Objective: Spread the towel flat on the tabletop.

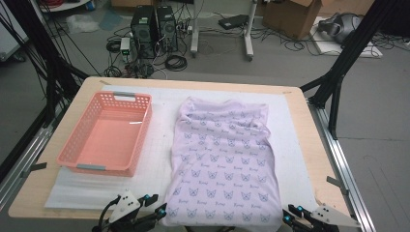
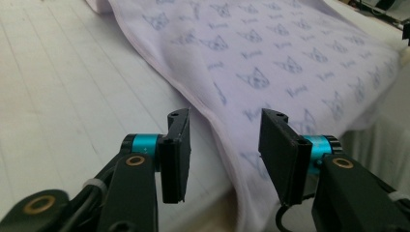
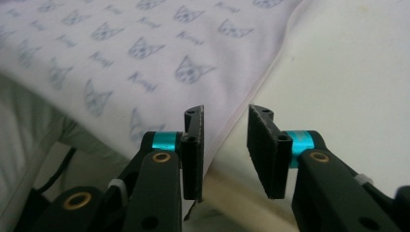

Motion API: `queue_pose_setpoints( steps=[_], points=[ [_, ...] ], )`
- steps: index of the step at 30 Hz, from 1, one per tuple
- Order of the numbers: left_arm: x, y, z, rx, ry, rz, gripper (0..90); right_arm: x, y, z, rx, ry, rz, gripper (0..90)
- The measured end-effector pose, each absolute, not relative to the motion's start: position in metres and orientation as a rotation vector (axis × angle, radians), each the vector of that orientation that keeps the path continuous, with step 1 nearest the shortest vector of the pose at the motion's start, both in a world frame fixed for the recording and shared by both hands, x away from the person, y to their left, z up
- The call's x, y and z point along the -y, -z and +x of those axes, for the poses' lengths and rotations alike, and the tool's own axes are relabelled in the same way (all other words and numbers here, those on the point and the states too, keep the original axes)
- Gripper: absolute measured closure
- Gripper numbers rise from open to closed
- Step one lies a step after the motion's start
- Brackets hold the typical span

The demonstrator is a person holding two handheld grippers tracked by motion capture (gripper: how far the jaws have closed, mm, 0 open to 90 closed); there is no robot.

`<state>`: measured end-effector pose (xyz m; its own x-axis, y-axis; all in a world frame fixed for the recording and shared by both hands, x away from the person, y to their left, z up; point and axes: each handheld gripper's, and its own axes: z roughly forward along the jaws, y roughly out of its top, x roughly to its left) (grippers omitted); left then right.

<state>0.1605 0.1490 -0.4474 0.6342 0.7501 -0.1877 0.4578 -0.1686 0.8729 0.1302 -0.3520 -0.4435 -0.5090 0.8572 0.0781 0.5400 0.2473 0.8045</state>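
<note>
At the far left of the table (image 1: 290, 96) sat a pink basket (image 1: 107, 133), empty, well apart from the cloth (image 1: 225, 159), which lay flat on a white mat (image 1: 159, 145) with its near hem hanging over the table's front edge. The left claw (image 1: 155, 207) hovered just beside the cloth's near left corner; in the left gripper view it (image 2: 225, 152) stood spread, the pink-trimmed side edge of the cloth (image 2: 270, 58) running between the jaws with neither pad pressing it. The risk there was a shallow bite: if the jaws shut from that spot, they could catch only the trim, and the corner might slip out on the lift, or the mat underneath could be pinched along with it. Farther right, the right claw (image 1: 291, 216) sat just beside the near right corner, also spread and holding nothing; in the right gripper view (image 3: 225, 150) the cloth's edge (image 3: 145, 58) passed under its left jaw, so it looked off-centre and might close on air or on the table's rim. If one corner were gripped and the other missed, the cloth would likely skew, drag and bunch, or slide off the front edge.
</note>
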Motion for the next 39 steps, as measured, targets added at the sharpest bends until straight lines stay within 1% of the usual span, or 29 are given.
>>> queue_pose_setpoints(
  steps=[5,11,13,14,15,16,17,18,20,22,27,29,30,31,32,33,35,39],
  points=[
    [-0.141,0.454,0.185,-1.01,-0.31,1.842,53.7,0.344,0.446,0.149,-2.118,-1.11,1.286,65.2],
    [-0.126,0.458,0.204,-0.988,-0.284,1.907,53.6,0.338,0.449,0.172,-2.138,-1.104,1.273,64.0],
    [-0.122,0.459,0.206,-0.973,-0.311,1.918,53.1,0.334,0.45,0.18,-2.149,-1.091,1.265,63.2],
    [-0.119,0.459,0.205,-0.968,-0.349,1.93,54.2,0.332,0.452,0.183,-2.161,-1.082,1.27,63.7],
    [-0.116,0.46,0.202,-0.968,-0.418,1.942,58.1,0.331,0.453,0.186,-2.176,-1.061,1.261,65.0],
    [-0.116,0.46,0.2,-0.951,-0.454,1.952,66.7,0.33,0.453,0.188,-2.178,-1.07,1.258,72.2],
    [-0.116,0.46,0.2,-0.948,-0.412,1.948,80.0,0.33,0.452,0.19,-2.198,-1.073,1.249,80.3],
    [-0.116,0.459,0.2,-0.958,-0.414,1.95,84.3,0.33,0.451,0.19,-2.218,-1.082,1.25,84.3],
    [-0.116,0.457,0.196,-0.959,-0.411,1.959,85.0,0.331,0.45,0.189,-2.237,-1.073,1.223,85.9],
    [-0.122,0.455,0.191,-0.959,-0.38,1.964,85.1,0.335,0.448,0.184,-2.257,-1.078,1.221,86.2],
    [-0.133,0.451,0.17,-0.957,-0.334,1.958,85.0,0.345,0.444,0.163,-2.303,-1.098,1.199,86.4],
    [-0.133,0.452,0.159,-0.936,-0.319,1.968,84.1,0.345,0.442,0.156,-2.318,-1.11,1.187,86.2],
    [-0.133,0.452,0.156,-0.932,-0.327,1.96,79.9,0.346,0.442,0.153,-2.328,-1.111,1.185,85.0],
    [-0.134,0.452,0.156,-0.944,-0.335,1.935,67.2,0.347,0.442,0.15,-2.322,-1.102,1.187,83.5],
    [-0.135,0.451,0.157,-0.957,-0.339,1.908,55.4,0.348,0.442,0.149,-2.304,-1.099,1.204,74.3],
    [-0.135,0.45,0.16,-0.958,-0.343,1.882,50.0,0.351,0.441,0.15,-2.272,-1.115,1.243,69.3],
    [-0.137,0.449,0.168,-0.964,-0.353,1.876,48.5,0.355,0.439,0.153,-2.198,-1.163,1.279,65.7],
    [-0.137,0.45,0.186,-0.991,-0.34,1.87,48.9,0.351,0.44,0.161,-2.148,-1.147,1.286,63.0]
  ],
)
